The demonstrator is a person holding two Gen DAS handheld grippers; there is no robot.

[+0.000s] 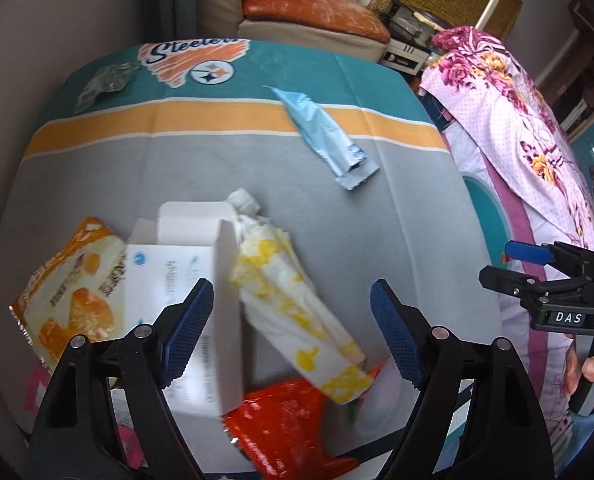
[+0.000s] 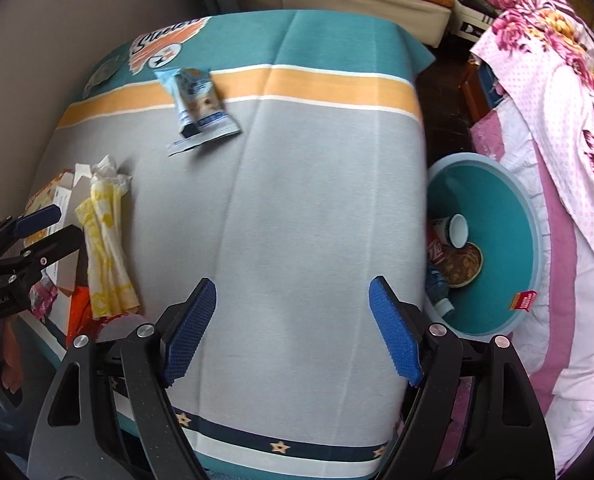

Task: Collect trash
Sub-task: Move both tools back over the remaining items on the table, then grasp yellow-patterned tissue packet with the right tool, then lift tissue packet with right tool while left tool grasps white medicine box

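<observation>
Your left gripper point(image 1: 291, 330) is hanging open and empty over the litter: white carton point(image 1: 193, 280), yellow-printed wrapper point(image 1: 297, 312), red packet point(image 1: 285, 424), orange packet point(image 1: 73, 292). Your right gripper point(image 2: 293, 330) is gaping, empty, over bare cloth point(image 2: 317, 200). Only its view is showing the teal bin point(image 2: 509, 248) beside the table, holding a cup point(image 2: 455, 230).

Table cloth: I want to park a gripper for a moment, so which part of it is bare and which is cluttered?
Bare: the wide grey stretch between the yellow-and-white wrapper and the table's edge by the teal bin, below the blue wrapper. Crowded: the corner with the white box, orange packet and red wrapper.
</observation>
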